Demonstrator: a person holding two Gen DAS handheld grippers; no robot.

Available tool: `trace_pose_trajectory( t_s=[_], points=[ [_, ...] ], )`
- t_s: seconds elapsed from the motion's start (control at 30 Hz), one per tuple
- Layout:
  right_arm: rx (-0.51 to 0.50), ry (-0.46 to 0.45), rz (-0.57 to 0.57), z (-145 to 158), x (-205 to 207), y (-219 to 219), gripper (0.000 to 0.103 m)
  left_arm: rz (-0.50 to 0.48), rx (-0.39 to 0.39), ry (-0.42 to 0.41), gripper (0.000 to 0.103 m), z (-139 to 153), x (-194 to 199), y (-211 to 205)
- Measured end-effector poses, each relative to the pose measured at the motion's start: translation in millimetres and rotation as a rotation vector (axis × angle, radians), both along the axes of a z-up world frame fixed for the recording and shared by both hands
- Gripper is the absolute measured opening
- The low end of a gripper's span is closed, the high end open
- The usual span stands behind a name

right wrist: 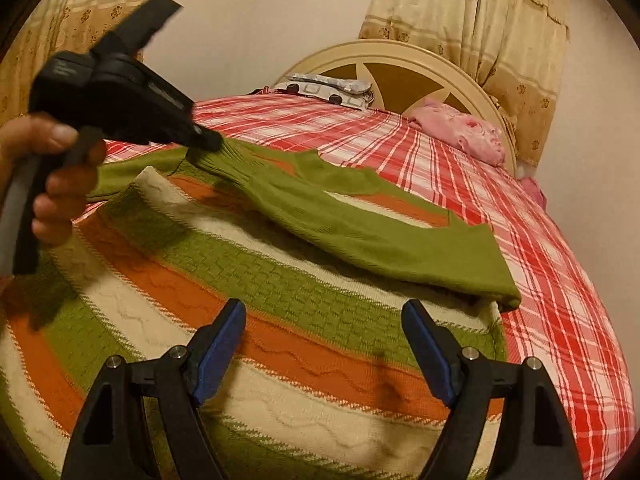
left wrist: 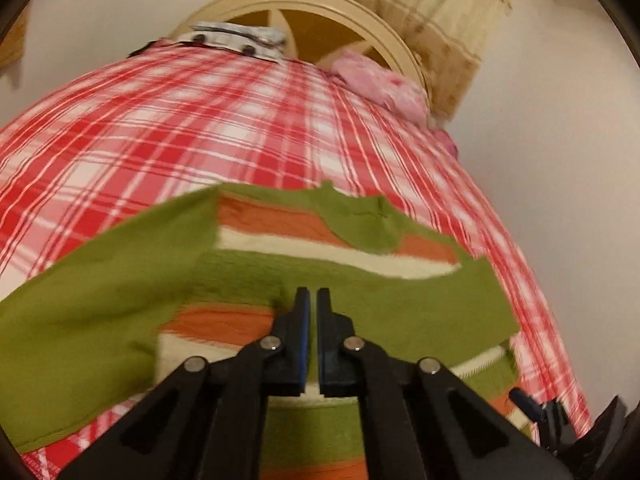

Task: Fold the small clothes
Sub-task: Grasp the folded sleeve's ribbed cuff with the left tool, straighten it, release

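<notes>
A: How many garments are on the bed?

B: One being worked on: a striped knit sweater (right wrist: 280, 320) with green, orange and cream bands. It lies flat on the red-and-white plaid bedsheet (right wrist: 560, 280), near the foot end and close under both cameras. Farther back, by the headboard (right wrist: 400, 50), is one bunched pink cloth (right wrist: 464, 128), and one patterned pillow (right wrist: 332, 88) to its left.

A: And the sleeves?

B: Two plain green sleeves. One sleeve (right wrist: 380, 236) is drawn across the sweater's chest; its ribbed cuff (right wrist: 218, 158) sits at the tip of the left gripper (right wrist: 206, 142). The other sleeve (left wrist: 92, 292) spreads out to the left in the left wrist view.

A: Is the left gripper holding that cuff?

B: Its two fingers are pressed together, with only a thin slit between the blue pads in its own camera. From the right wrist view the cuff is bunched right at the tip, so it appears pinched there. One hand (right wrist: 52, 176) wraps the handle, thumb on top.

A: And the right gripper (right wrist: 324, 336)?

B: Its two fingers stand wide apart above the sweater's lower stripes, with nothing between them, just hovering over the knit.

A: Anything else?

B: Two beige floral curtains (right wrist: 480, 20) hang behind the bed, one on either side.
</notes>
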State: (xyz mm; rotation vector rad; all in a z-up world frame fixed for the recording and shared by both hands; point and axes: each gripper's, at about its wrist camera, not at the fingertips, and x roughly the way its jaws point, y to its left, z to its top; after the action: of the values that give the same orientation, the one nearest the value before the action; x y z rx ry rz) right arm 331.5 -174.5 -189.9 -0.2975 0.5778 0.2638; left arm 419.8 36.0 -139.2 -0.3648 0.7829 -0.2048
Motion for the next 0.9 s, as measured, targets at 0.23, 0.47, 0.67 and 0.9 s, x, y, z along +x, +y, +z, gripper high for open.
trace_pose_trajectory(
  t_s=[0.23,0.47,0.67,0.9],
  points=[
    [0.006,0.035,-0.006,-3.6,4.1,-0.6,0.081,0.006,-0.071,0.091,0.006,-25.8,3.7,11.5],
    [0.015,0.043,-0.018,-4.7,6.7,-1.0,0.081,-0.033,0.008,0.119,0.062,-40.1,14.0,-23.8],
    [0.016,0.044,-0.017,-4.5,6.5,-0.8,0.081,-0.067,0.048,0.116,0.047,-51.3,24.0,-41.3],
    [0.031,0.053,-0.020,-5.4,5.7,-1.8,0.081,-0.045,0.049,0.014,0.003,-22.0,11.2,-27.0]
  ],
)
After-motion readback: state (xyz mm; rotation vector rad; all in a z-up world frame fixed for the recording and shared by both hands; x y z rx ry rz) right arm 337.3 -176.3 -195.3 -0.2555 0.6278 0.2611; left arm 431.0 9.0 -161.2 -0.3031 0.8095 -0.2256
